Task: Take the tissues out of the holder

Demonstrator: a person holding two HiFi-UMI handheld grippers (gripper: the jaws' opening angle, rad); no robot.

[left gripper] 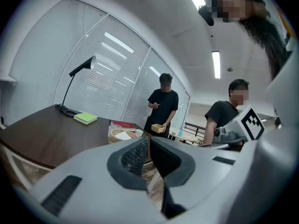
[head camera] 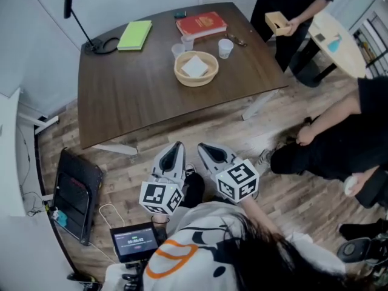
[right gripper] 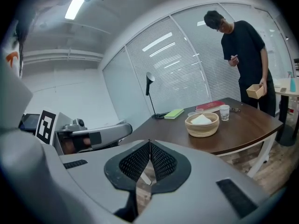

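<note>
A woven basket holder (head camera: 180, 75) stands on the dark wooden table (head camera: 133, 96), toward its far side, with white tissues (head camera: 194, 66) lying in it. The right gripper view shows the basket (right gripper: 202, 129) and its tissues (right gripper: 202, 119) ahead on the right. In the left gripper view the basket (left gripper: 117, 137) lies far off. My left gripper (head camera: 177, 145) and right gripper (head camera: 202, 147) hang side by side over the wooden floor, short of the table's near edge. Both point toward the table. The left gripper (left gripper: 148, 140) and right gripper (right gripper: 149, 143) each have their jaws together, with nothing held.
On the table are a green notebook (head camera: 134, 34), a red book (head camera: 201, 24), two plastic cups (head camera: 225, 48) and a desk lamp (head camera: 97, 44). A standing person holds a wooden box (head camera: 277, 23) beyond the table. Another person (head camera: 339, 144) sits at the right. A folded chair (head camera: 76, 193) leans at the left.
</note>
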